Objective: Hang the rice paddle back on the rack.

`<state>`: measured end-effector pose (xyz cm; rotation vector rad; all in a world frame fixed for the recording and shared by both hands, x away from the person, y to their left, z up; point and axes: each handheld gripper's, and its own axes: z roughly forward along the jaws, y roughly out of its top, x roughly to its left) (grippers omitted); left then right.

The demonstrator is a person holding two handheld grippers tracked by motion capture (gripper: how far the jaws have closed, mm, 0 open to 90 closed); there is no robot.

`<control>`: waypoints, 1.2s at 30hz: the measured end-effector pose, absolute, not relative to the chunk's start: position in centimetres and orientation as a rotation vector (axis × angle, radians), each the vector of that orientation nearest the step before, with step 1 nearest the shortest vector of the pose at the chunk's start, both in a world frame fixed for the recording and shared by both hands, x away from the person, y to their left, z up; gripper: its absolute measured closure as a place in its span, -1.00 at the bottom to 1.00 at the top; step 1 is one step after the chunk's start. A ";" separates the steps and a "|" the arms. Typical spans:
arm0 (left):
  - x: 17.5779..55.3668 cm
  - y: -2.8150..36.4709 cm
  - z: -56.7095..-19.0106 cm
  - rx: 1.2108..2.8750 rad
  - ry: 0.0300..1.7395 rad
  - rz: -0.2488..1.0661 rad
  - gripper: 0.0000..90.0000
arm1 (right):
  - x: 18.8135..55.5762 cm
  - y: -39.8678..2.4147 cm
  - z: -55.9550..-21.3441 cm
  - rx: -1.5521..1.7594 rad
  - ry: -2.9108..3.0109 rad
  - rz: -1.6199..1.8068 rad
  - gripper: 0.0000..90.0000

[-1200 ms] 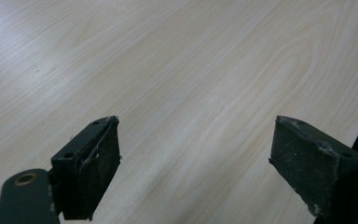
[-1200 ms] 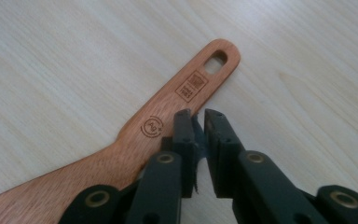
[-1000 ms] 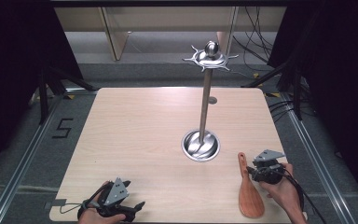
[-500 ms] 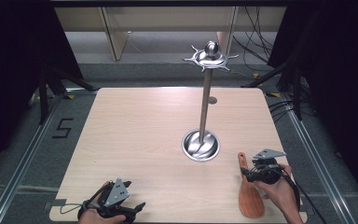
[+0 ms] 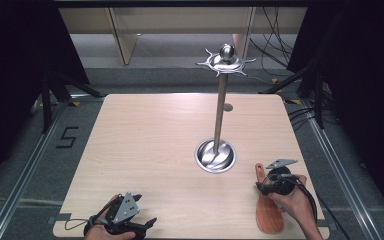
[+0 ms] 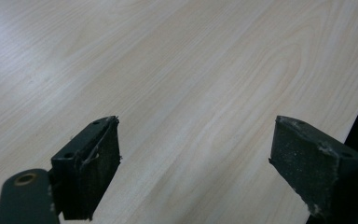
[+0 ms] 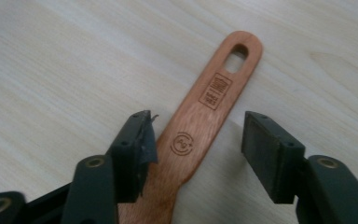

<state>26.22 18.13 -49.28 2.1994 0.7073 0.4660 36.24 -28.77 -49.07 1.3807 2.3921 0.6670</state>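
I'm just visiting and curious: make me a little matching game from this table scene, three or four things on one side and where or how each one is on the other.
Things:
1. wooden spatula
2. metal stand
3. left tongs
4. right tongs

Places or states:
A. open over bare wood at the table's near left corner
B. upright near the middle, with a round base and a hooked top
C. lying flat near the right edge, with a hole in its handle end
D. open astride a wooden handle, pads not pressing on it

Pairs: 1-C, 2-B, 3-A, 4-D
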 end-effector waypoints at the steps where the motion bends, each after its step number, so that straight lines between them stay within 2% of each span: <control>1: 26.2 18.1 -49.3 2.200 0.719 0.481 -0.67 | 36.4 -28.8 -49.1 1.371 2.412 0.664 0.04; 10: 26.2 18.2 -49.5 2.205 0.718 0.480 -0.67 | 38.0 -28.3 -48.5 1.374 2.505 0.604 0.21; 19: 26.2 18.2 -49.5 2.196 0.711 0.476 -0.67 | 39.2 -27.2 -47.8 1.368 2.611 0.458 0.26; 29: 26.2 18.2 -49.4 2.205 0.706 0.479 -0.67 | 40.1 -27.1 -47.5 1.343 2.671 0.378 0.46; 36: 26.3 18.1 -49.3 2.205 0.691 0.479 -0.67 | 40.2 -26.4 -47.3 1.266 2.733 0.268 0.47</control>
